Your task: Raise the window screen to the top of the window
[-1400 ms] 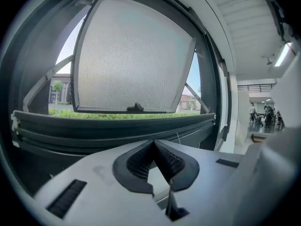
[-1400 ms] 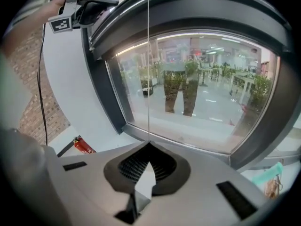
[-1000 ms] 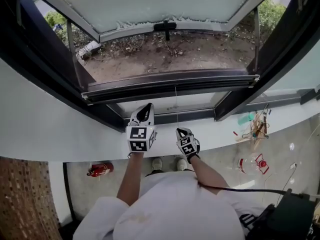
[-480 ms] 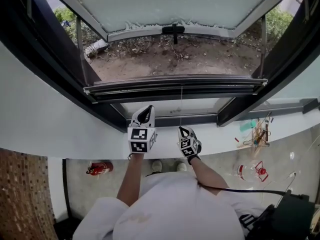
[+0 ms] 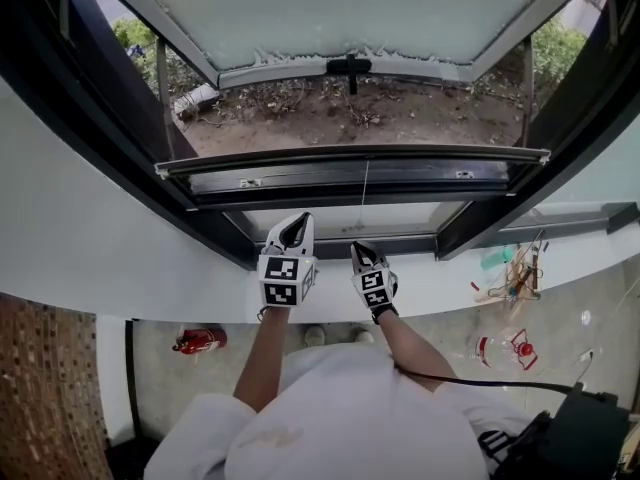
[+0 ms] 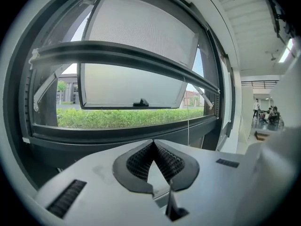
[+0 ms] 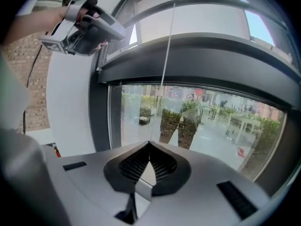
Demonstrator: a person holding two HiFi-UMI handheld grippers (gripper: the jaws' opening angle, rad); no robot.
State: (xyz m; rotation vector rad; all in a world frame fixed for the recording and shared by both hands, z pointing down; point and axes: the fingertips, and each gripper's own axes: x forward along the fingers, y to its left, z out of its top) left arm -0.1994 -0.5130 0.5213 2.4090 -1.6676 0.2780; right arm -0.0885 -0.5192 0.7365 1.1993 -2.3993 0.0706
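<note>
The window screen's dark bottom bar [image 5: 350, 163] spans the window frame above the white sill [image 5: 150, 268]. From that bar a thin pull cord [image 5: 365, 193] hangs down to my right gripper [image 5: 358, 249], which is shut on it. In the right gripper view the cord [image 7: 167, 46] runs from the bar [image 7: 202, 60] down to the closed tips of the right gripper [image 7: 150, 144]. My left gripper [image 5: 296, 219] is beside it on the left, shut and empty, pointing at the window. The left gripper view shows the left gripper [image 6: 153, 142], the bar [image 6: 117, 55] and the cord [image 6: 188, 121].
Beyond the screen, an outward-tilted glass sash [image 5: 340, 8] with a black handle [image 5: 348, 65] hangs over bare soil. A red fire extinguisher [image 5: 198, 340] stands on the floor below, and tools lie on the floor [image 5: 515, 263] at the right. People stand far down a corridor [image 6: 263, 112].
My right gripper has risen toward the window with the cord in it. The screen's bar now shows more of its underside. The left gripper has stayed put.
</note>
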